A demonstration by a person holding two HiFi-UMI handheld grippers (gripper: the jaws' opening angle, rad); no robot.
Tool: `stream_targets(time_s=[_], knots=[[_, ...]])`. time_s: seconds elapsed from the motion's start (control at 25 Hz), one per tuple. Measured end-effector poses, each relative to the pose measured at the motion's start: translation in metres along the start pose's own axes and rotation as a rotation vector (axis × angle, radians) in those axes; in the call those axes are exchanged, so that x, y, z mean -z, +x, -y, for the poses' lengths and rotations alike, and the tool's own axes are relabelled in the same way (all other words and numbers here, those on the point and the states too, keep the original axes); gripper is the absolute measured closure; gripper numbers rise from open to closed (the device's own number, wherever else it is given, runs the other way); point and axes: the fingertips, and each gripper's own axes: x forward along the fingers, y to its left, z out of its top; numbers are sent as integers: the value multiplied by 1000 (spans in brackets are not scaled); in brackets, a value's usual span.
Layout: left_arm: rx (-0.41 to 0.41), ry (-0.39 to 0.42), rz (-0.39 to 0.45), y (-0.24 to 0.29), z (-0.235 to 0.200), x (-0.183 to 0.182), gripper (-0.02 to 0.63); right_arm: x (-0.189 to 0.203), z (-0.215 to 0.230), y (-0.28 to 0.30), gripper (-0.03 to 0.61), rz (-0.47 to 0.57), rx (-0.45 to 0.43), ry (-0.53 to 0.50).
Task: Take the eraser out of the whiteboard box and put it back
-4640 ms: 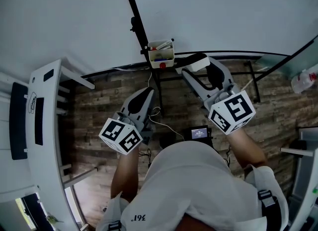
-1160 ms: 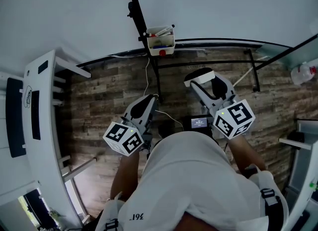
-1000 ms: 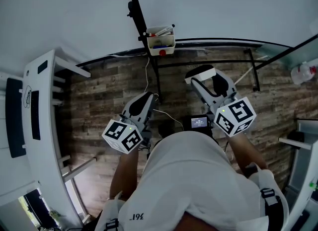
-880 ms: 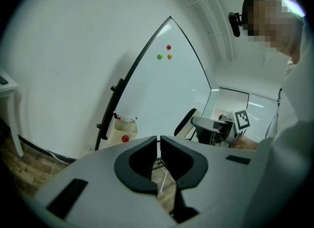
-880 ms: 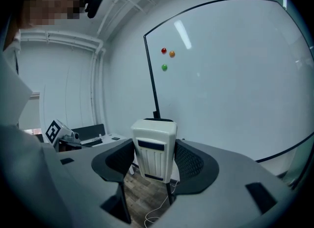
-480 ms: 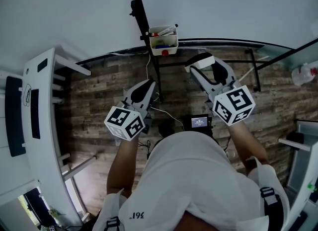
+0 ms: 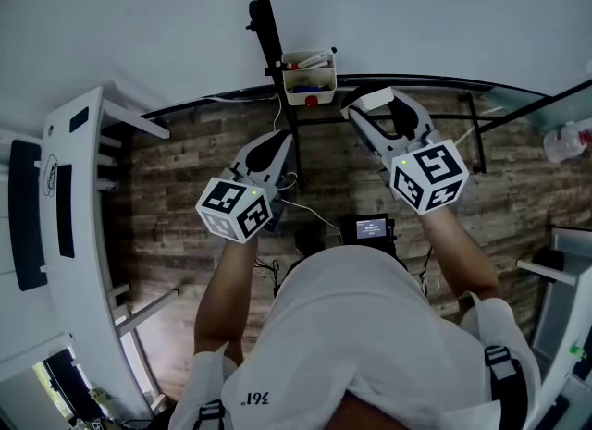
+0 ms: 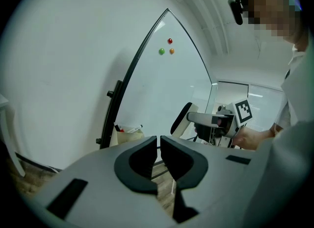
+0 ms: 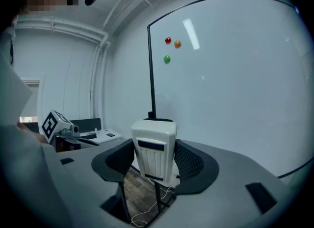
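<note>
- Right hand-held gripper (image 7: 368, 109): jaws pinching the white eraser (image 7: 374, 99) by its two sides. The right gripper view shows it upright and seated square between the pads.
- Eraser sits just right of the whiteboard box (image 7: 310, 77), outside it.
- Left hand-held gripper (image 7: 270, 149): jaws nearly pressed together with nothing between them. It is below-left of the box, apparently idle.
- Judged step: return the eraser to the box. Markers (image 7: 310, 60) already lie inside, so aim for the free space.
- Come over the box rim from above, lower fully, then loosen. A sideways knock might jolt the box.
</note>
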Motion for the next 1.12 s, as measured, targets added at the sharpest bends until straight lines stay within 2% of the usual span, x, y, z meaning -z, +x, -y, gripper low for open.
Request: stream_targets(time_s=[0.72, 1.12], knots=[[-20, 55, -35, 45, -30, -5, 603, 8, 17, 68, 308, -51, -5, -32], [-34, 51, -44, 64, -49, -3, 603, 20, 21, 108, 308, -88, -6, -43]])
